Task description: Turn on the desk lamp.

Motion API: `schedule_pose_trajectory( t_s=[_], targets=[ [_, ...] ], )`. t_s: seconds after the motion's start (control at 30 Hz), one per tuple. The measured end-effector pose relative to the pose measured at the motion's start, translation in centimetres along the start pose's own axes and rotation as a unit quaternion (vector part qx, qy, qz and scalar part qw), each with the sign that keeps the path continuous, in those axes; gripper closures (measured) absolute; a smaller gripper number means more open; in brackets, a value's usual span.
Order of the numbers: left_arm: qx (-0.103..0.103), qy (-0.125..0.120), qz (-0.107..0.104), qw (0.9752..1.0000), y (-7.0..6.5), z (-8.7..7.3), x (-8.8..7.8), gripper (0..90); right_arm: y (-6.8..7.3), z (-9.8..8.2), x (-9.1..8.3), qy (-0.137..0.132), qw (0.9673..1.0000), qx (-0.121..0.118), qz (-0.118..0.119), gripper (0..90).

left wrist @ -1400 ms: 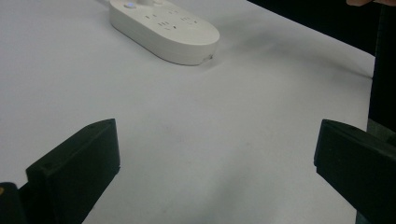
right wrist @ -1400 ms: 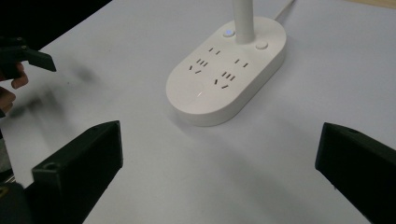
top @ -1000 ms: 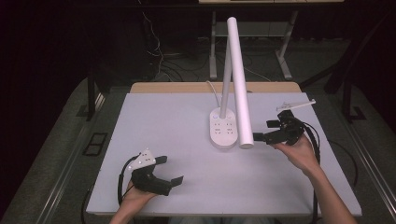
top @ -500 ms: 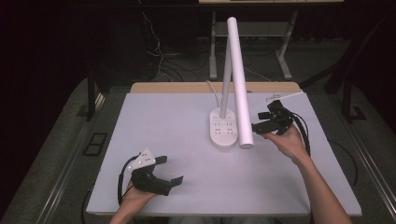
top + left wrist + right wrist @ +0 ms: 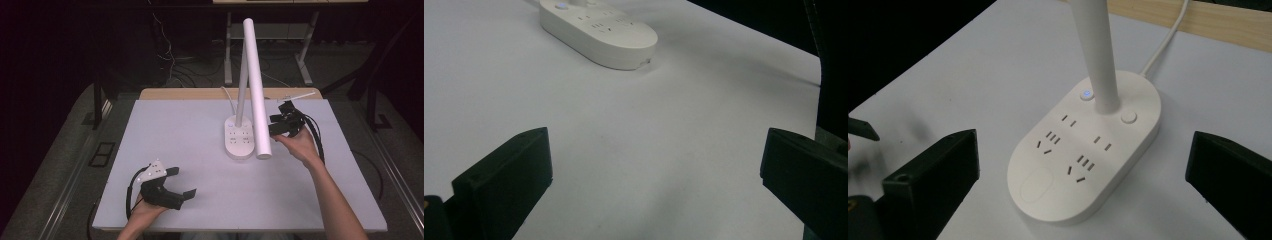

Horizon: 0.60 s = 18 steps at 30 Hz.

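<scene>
- Starting nearest me: L gripper sits at the near-left part of the table, jaws spread wide, nothing between them. Idle, well apart from the work.
- L gripper view: bare white top ahead, lamp base up at the far end.
- Mid-table: lamp base is a white oval w/ sockets, long axis running near-to-far. In the R gripper view its blank oval pad faces the camera; post rises from the far end, between the lit blue button and a plain round button.
- R gripper held just right of the base, close beside the lamp head, jaws spread, empty. Can't tell if it touches the head.
- Lamp head = long white bar, free end hanging low over the base's near-right edge, other end high toward the far side. Long axis roughly near-to-far, tilted steeply.
- My read: step in hand is lining R gripper on the lamp, either head or a button. To do it well: come in slow, keep jaws square to the target, don't knock the bar sideways, watch the base doesn't slide.
- Far edge: cord runs off the base toward the wooden strip.
</scene>
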<state>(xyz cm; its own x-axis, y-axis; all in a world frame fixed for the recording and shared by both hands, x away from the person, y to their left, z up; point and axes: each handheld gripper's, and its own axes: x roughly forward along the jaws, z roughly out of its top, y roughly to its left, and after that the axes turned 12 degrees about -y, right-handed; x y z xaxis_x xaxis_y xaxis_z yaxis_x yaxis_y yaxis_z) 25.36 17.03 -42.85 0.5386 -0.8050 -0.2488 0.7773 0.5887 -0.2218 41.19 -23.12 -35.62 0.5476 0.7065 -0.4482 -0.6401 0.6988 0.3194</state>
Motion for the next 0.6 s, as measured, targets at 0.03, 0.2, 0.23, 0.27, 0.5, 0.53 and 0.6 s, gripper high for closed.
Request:
schedule_pose_trajectory(
  t_s=[0.03, 0.2, 0.23, 0.27, 0.5, 0.53, 0.6],
  targets=[
    [-0.001, -0.001, 0.000, 1.0000, 0.0, 0.0, 0.0, 0.0, -0.1, 0.1, 0.2, -0.002, 1.0000, -0.001, 0.000, 0.5],
    [0.000, -0.001, -0.001, 1.0000, 0.0, 0.0, 0.0, 0.0, -0.8, 0.3, 1.1, -0.006, 0.9999, 0.003, -0.012, 2.2],
    [-0.001, -0.001, -0.001, 1.0000, 0.0, 0.0, 0.0, 0.0, -0.8, 0.3, 1.1, -0.007, 0.9999, 0.003, -0.010, 7.8],
    [-0.001, -0.001, -0.001, 1.0000, 0.0, 0.0, 0.0, 0.0, -0.9, 0.3, 1.2, -0.012, 0.9999, 0.001, -0.011, 9.5],
    [0.000, 0.000, -0.002, 1.0000, 0.0, 0.0, 0.0, 0.0, -1.6, 0.1, 2.0, -0.010, 0.9995, -0.001, -0.029, 22.0],
    [0.001, 0.000, -0.002, 1.0000, 0.0, 0.0, 0.0, 0.0, -1.7, 0.1, 2.1, -0.009, 0.9995, 0.004, -0.030, 23.3],
    [0.000, 0.000, -0.001, 1.0000, 0.0, 0.0, 0.0, 0.0, -1.8, 0.1, 2.2, -0.010, 0.9995, 0.004, -0.029, 24.4]
  ],
)
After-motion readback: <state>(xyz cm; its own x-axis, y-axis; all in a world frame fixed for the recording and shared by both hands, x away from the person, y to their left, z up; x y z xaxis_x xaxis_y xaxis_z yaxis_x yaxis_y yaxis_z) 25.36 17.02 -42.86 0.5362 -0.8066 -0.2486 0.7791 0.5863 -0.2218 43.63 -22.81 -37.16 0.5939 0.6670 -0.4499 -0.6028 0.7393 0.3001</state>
